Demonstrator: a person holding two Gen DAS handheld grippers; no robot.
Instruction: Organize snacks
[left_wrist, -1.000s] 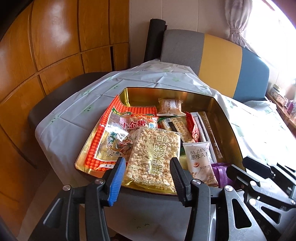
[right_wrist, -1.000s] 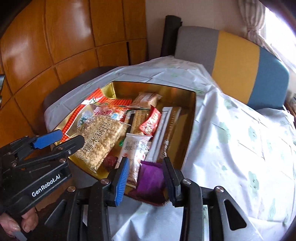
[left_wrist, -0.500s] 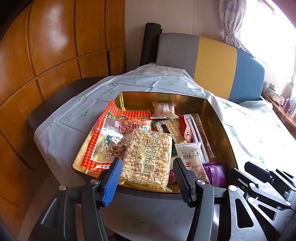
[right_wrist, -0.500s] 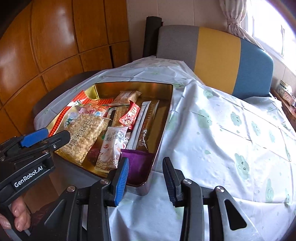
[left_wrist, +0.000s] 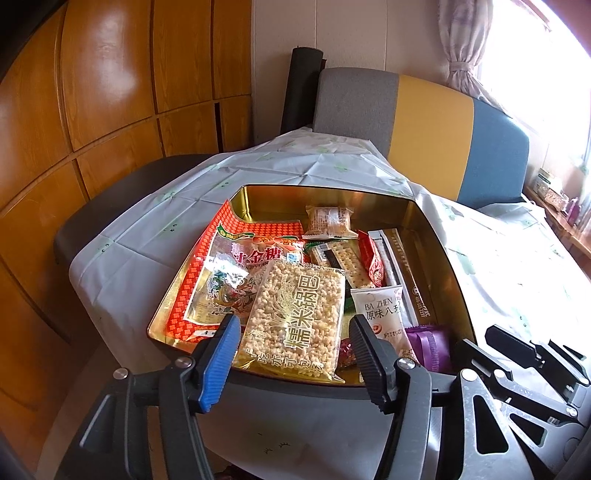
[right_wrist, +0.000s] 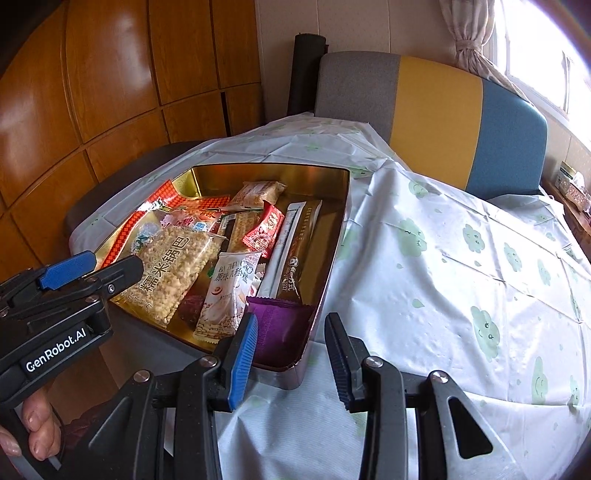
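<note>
Both hand-held grippers hang empty at the near edge of the bench, so the sorting looks close to finished – or just paused between picks. The left hand-held gripper (left_wrist: 291, 347) has just been opening its jaws; they now stand wide, framing the near end of the puffed-rice pack (left_wrist: 295, 317) in the view without the pads pressing on it, so it holds nothing. The right hand-held gripper (right_wrist: 291, 343) has its jaws only part open, with nothing between them; the near right corner of the gold tin (right_wrist: 332, 266) shows in the gap.

Inside the tin, nearest the grippers, lie the puffed-rice pack, a white sachet (right_wrist: 229, 291) and a purple wrapper (right_wrist: 280, 325) tucked into the near right corner. Further in come the big red-checked candy bag (left_wrist: 221, 280) along the left side, a cracker sleeve (left_wrist: 347, 258), a small red packet (right_wrist: 266, 229) and two long stick packs (right_wrist: 295, 251) against the right wall. A small cake (left_wrist: 328, 221) sits furthest back, with bare gold floor behind it.

Beyond and to the right, the cloud-print tablecloth (right_wrist: 461, 240) shows no loose snack anywhere in view – every item I can see is already in the tin. What may be left, as I judge it, is only tidying: the packs overlap and lie at mixed angles
</note>
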